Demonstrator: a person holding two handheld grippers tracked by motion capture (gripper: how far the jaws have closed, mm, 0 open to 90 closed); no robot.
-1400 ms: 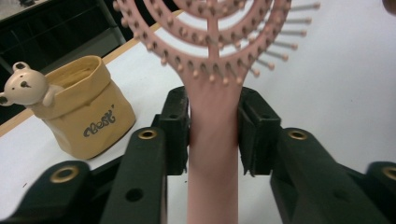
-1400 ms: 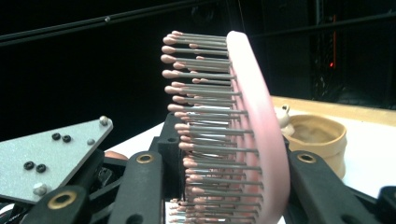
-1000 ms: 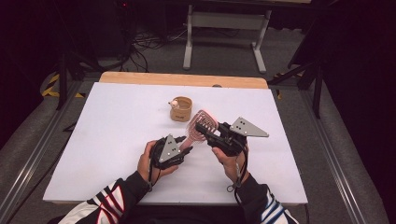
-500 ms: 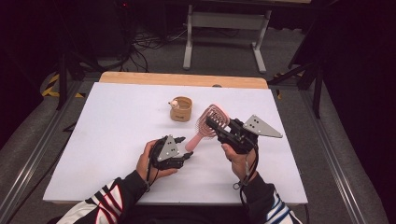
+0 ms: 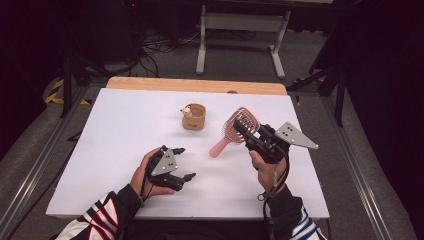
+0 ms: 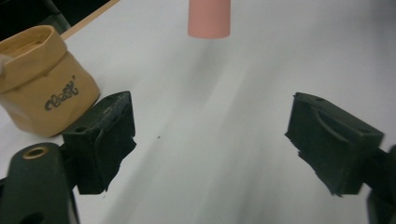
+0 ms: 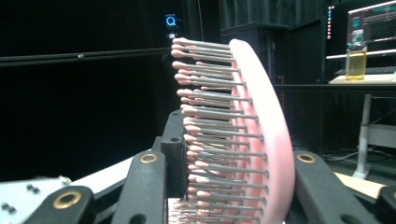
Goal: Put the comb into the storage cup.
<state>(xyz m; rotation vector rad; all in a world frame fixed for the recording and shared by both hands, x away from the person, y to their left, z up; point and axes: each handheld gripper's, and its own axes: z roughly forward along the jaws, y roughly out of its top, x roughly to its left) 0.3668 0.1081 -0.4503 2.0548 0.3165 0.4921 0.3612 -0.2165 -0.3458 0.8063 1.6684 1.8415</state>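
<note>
While the left gripper (image 5: 182, 163) gapes, pink hairbrush (image 5: 235, 130) apparently clamped between right gripper (image 5: 242, 131) fingers (image 7: 173, 154).

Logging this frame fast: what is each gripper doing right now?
Left gripper: open, holding nothing.
Right gripper: shut on the pink hairbrush, clamped at its head.

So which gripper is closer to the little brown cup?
The left one, though it is close. The left gripper sits open on the table just in front of the brown cup. The right gripper is off to its side, lifted, clamping the pink hairbrush.
</note>
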